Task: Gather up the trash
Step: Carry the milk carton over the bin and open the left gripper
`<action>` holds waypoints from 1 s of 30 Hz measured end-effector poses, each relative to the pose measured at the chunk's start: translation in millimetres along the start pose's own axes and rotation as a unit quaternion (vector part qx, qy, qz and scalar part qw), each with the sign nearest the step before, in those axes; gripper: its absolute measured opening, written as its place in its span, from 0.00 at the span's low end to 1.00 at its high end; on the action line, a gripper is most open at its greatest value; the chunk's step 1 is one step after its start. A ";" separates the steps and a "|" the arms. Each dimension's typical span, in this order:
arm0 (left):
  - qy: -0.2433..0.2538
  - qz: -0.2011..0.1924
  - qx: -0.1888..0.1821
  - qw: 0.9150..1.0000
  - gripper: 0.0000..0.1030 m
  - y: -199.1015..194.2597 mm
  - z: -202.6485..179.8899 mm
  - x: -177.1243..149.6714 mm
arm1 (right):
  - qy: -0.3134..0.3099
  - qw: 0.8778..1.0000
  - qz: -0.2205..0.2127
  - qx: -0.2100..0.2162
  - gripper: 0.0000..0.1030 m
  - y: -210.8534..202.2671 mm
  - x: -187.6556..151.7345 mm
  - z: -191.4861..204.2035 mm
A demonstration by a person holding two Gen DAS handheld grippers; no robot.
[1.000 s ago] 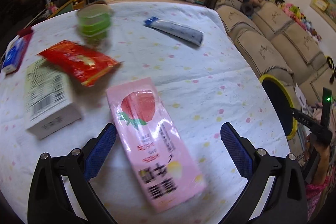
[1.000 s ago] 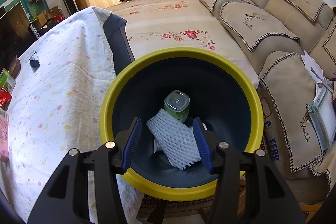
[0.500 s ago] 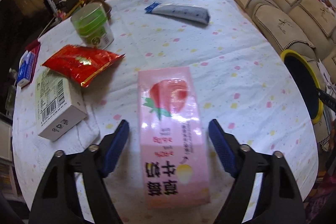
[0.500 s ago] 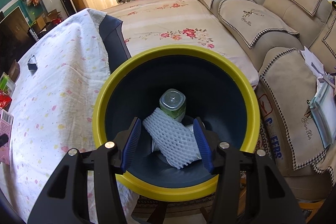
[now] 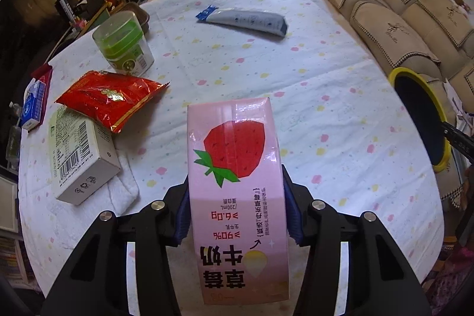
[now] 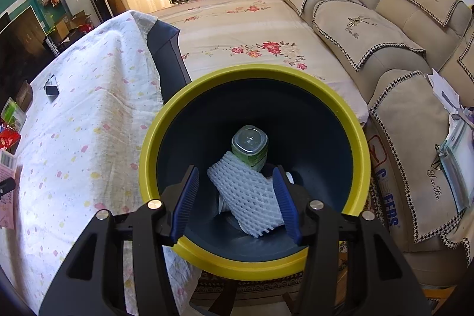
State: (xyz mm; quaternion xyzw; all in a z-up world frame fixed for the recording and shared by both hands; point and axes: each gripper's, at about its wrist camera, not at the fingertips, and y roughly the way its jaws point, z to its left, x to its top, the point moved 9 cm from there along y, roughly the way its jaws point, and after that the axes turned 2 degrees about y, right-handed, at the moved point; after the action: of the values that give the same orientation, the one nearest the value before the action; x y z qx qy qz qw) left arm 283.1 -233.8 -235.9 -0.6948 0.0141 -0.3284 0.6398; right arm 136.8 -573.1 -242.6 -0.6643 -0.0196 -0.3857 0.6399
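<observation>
My left gripper is shut on a pink strawberry milk carton and holds it above the table. On the cloth-covered table lie a red snack bag, a white box, a green jar, a grey tube and a blue-and-white pack. My right gripper is open above the yellow-rimmed bin. A white foam net and a green bottle lie inside the bin.
The bin also shows at the table's right edge in the left wrist view. A beige sofa runs along the right. A floral mat lies beyond the bin. A dark chair back stands beside the table.
My left gripper has closed on the pink carton and lifted it off the table. My right gripper has stayed open over the bin, shifting only slightly.
</observation>
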 end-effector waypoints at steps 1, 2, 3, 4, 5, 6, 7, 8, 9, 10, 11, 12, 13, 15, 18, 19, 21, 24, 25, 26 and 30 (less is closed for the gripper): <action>0.003 -0.005 -0.002 1.000 0.50 -4.4 -2.4 -0.2 | 0.002 1.000 0.000 0.000 0.48 -0.3 0.1 -1.3; 0.008 -0.013 -0.003 1.000 0.50 -11.2 -6.3 1.0 | 0.003 1.000 -0.001 0.000 0.48 -0.6 -0.3 -2.6; 0.013 -0.020 -0.001 1.000 0.50 -16.9 -9.7 2.2 | 0.004 1.000 -0.001 0.000 0.48 -1.0 -0.2 -4.0; 0.017 -0.025 0.000 1.000 0.50 -21.9 -12.0 3.0 | 0.005 1.000 -0.001 0.000 0.48 -1.5 -0.6 -4.9; 0.022 -0.032 -0.001 0.999 0.50 -28.1 -16.3 4.3 | 0.006 1.000 -0.002 0.000 0.48 -2.0 -0.9 -5.7; 0.027 -0.040 -0.003 0.999 0.50 -34.6 -21.4 6.1 | 0.006 1.000 -0.002 0.000 0.48 -2.6 -1.2 -6.4; 0.032 -0.045 -0.004 0.998 0.50 -40.1 -26.4 7.9 | 0.007 1.000 -0.003 0.000 0.48 -3.6 -1.5 -7.4; 0.038 -0.053 -0.006 0.998 0.50 -45.9 -32.2 9.9 | 0.007 1.000 -0.003 0.001 0.48 -4.4 -1.8 -8.3; 0.042 -0.057 -0.008 0.997 0.50 -49.7 -36.3 11.0 | 0.008 1.000 -0.004 0.001 0.48 -5.5 -2.0 -9.3; 0.046 -0.061 -0.011 0.997 0.50 -54.0 -41.5 12.6 | 0.010 1.000 -0.005 0.001 0.48 -6.6 -2.2 -10.7; 0.050 -0.063 -0.014 0.997 0.50 -56.9 -46.3 13.8 | 0.011 1.000 -0.006 0.002 0.48 -7.7 -2.3 -12.4; 0.053 -0.066 -0.018 0.996 0.50 -59.6 -51.4 14.7 | 0.013 1.000 -0.007 0.002 0.48 -9.0 -2.3 -14.8; 0.058 -0.068 -0.021 0.996 0.50 -62.2 -56.6 16.1 | 0.016 1.000 -0.009 0.002 0.48 -10.6 -2.2 -17.9; 0.070 -0.072 -0.028 0.994 0.50 -68.4 -71.3 19.5 | 0.020 1.000 -0.012 0.001 0.48 -13.7 -2.1 -23.4; 0.092 -0.077 -0.040 0.992 0.50 -72.6 -97.7 26.7 | 0.031 0.999 -0.021 -0.001 0.48 -21.5 -1.4 -37.0; 0.100 -0.078 -0.045 0.991 0.50 -72.8 -107.0 29.5 | 0.034 0.999 -0.024 -0.001 0.48 -23.8 -1.1 -40.9; 0.116 -0.078 -0.057 0.989 0.50 -72.1 -129.6 35.9 | 0.042 0.999 -0.029 -0.002 0.48 -29.2 -0.8 -49.9; 0.139 -0.074 -0.082 0.984 0.50 -67.0 -168.1 45.0 | 0.053 0.998 -0.038 -0.004 0.48 -38.7 -1.6 -63.9; 0.146 -0.072 -0.089 0.983 0.50 -64.5 -181.0 48.2 | 0.056 0.998 -0.041 -0.005 0.48 -41.9 -1.6 -69.1; 0.155 -0.072 -0.099 0.980 0.50 -62.6 -197.6 51.9 | 0.060 0.997 -0.044 -0.008 0.48 -45.0 -1.6 -74.8; 0.179 -0.071 -0.118 0.974 0.50 -51.9 -247.2 64.7 | 0.074 0.996 -0.053 -0.016 0.48 -53.7 -2.6 -96.2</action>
State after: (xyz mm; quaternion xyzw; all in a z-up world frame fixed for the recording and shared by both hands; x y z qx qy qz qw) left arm 195.8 -470.4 -169.4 -0.6945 0.1179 -0.4884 0.5150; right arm 60.2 -645.5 -210.4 -0.6424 -0.0016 -0.4672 0.6075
